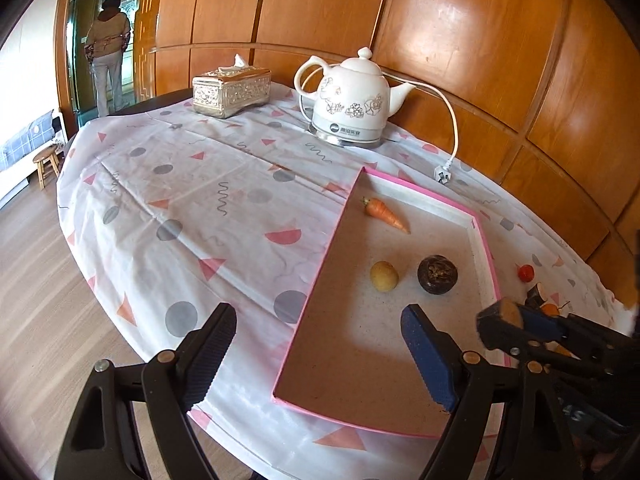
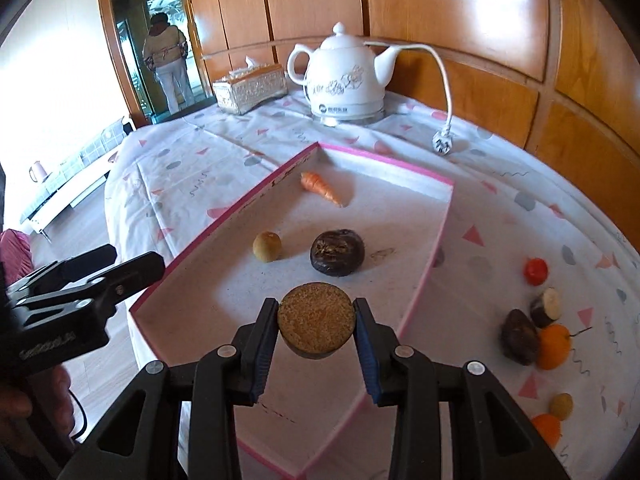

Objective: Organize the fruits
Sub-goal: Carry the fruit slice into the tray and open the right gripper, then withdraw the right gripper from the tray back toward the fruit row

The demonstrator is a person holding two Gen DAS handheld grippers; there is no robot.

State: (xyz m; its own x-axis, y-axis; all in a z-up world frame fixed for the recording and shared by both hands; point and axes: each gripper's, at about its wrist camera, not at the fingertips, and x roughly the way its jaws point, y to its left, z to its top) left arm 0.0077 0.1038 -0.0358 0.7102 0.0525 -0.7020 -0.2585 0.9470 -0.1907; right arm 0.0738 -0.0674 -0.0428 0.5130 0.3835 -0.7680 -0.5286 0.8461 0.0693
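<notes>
Fruits are split between the pink-rimmed tray and the patterned tablecloth. Going left to right in the right wrist view: the left gripper hangs at nine o'clock with its jaws spread and nothing between them, probably waiting its turn. Inside the tray lie a small yellow fruit, a carrot toward twelve o'clock, and a dark round fruit. The right gripper pinches a brown kiwi-like fruit above the tray's near end, apparently to set it beside the others. At three to five o'clock, loose fruits sit on the cloth: a small red fruit, a dark fruit touching an orange.
</notes>
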